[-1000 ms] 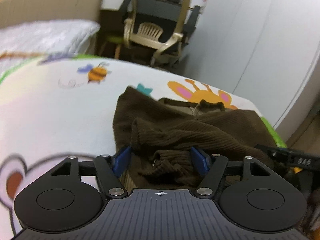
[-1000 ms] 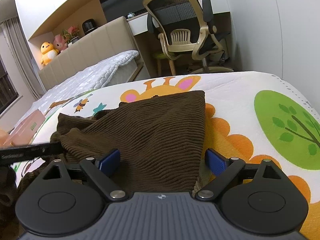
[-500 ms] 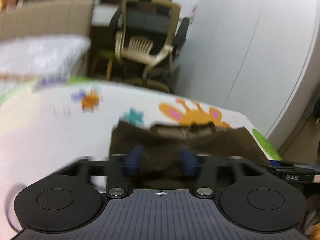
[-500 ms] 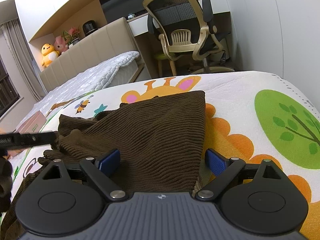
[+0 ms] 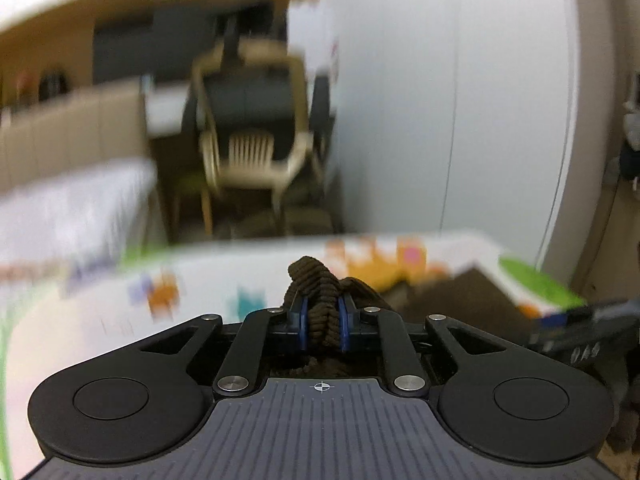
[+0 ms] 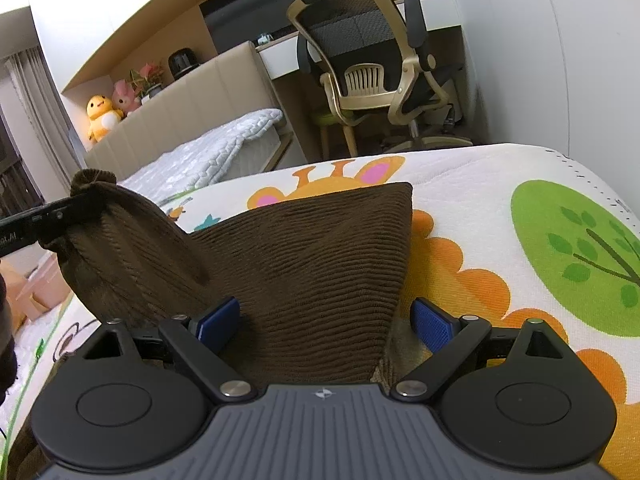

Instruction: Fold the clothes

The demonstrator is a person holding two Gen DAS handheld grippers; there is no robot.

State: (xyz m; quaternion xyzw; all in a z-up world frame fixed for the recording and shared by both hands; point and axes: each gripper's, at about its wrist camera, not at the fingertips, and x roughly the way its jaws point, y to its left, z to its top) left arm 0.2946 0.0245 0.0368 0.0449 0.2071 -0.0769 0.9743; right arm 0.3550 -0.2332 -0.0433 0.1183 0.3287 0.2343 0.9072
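Your left gripper point(image 5: 322, 326) is closing on a bunched edge of the brown corduroy garment point(image 6: 320, 264), which lies on the cartoon-print bed cover point(image 6: 500, 184). Your right gripper point(image 6: 326, 326) stands wide open over the cloth, holding nothing. I think the fold is starting: next carry this raised edge across the flat part

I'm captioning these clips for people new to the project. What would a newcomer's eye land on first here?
First, the bunched brown corduroy garment that the left hand-held gripper is closing on and holding up off the cartoon animal mat. Next, the right hand-held gripper, jaws wide, straddling the flat part of the cloth. Behind stands a beige office chair.
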